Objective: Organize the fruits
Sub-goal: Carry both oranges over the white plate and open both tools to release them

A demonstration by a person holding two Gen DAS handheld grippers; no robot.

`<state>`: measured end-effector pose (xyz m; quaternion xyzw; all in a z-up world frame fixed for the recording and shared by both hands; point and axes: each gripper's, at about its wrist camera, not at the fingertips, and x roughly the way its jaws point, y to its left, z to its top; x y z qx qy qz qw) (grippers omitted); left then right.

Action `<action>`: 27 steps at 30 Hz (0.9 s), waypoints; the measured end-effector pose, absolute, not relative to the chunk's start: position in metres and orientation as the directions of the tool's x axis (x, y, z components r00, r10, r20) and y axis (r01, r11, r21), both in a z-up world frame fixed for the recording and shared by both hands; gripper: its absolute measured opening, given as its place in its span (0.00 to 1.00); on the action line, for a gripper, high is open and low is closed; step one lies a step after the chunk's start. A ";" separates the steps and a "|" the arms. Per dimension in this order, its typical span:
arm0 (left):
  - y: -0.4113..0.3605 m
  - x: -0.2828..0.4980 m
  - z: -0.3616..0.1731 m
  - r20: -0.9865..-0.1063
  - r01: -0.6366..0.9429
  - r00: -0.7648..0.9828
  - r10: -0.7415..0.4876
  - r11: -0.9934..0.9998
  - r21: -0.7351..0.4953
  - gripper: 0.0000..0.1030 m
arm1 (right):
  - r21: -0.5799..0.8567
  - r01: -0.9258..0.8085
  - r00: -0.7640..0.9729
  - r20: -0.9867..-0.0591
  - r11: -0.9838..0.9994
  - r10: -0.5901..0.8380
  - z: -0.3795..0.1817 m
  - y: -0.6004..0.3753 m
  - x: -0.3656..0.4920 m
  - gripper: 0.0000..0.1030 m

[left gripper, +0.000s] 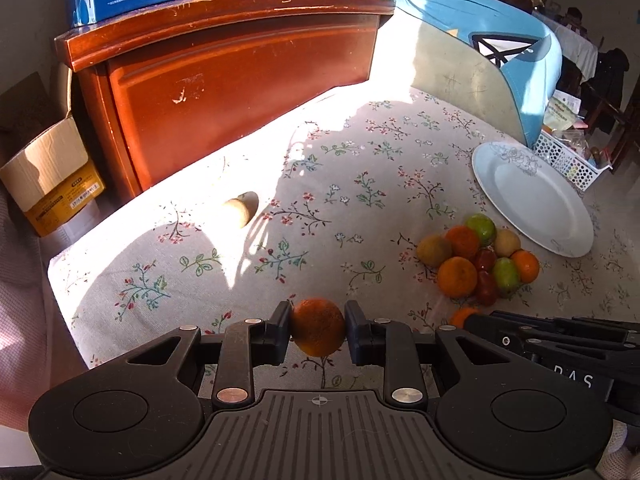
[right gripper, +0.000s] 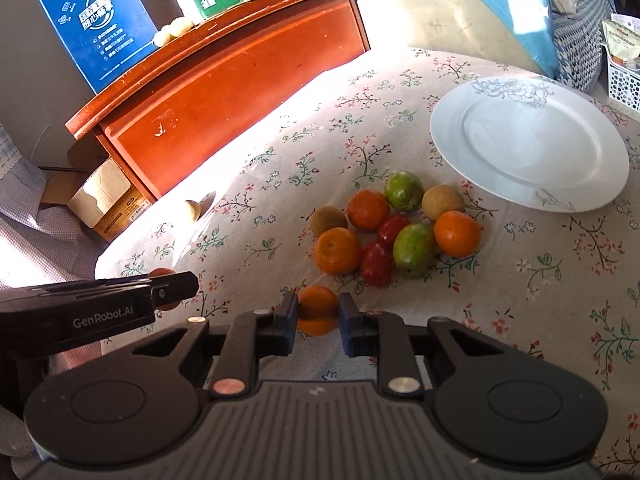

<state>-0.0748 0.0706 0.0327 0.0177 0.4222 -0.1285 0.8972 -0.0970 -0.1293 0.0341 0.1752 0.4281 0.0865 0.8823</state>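
clamped in the left gripper [left gripper: 318, 330]: a mandarin [left gripper: 318, 332], above the floral tablecloth [left gripper: 168, 280], near the fruit pile [right gripper: 390, 226]. gripped by the right gripper [right gripper: 318, 316]: a second mandarin [right gripper: 318, 310], just beside that pile. just beyond the pile, a white plate [right gripper: 448, 128]. farther off, a lone brown fruit [left gripper: 241, 209] washed out by sun, before a red-brown cabinet [left gripper: 224, 80]. blue carton [right gripper: 96, 20] cut off at the frame edge.

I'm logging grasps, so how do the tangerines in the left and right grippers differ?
The left gripper is shut on its tangerine, which fills the gap between the fingers. The right gripper straddles its tangerine, with a gap showing on the right side; contact is unclear. Both fruits are orange and round, over the floral cloth.
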 end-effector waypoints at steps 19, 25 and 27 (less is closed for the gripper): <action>0.049 -0.069 0.034 -0.764 0.257 0.604 -0.224 0.963 -0.080 0.25 | 0.371 -0.027 0.601 -0.736 0.928 0.312 0.029 -0.131 -0.101 0.32; 0.046 -0.068 0.036 -0.761 0.262 0.602 -0.243 0.960 -0.099 0.25 | 0.357 -0.018 0.599 -0.744 0.934 0.296 0.022 -0.130 -0.097 0.27; 0.042 -0.068 0.037 -0.759 0.269 0.604 -0.244 0.959 -0.094 0.25 | 0.357 -0.024 0.600 -0.742 0.934 0.300 0.023 -0.130 -0.096 0.27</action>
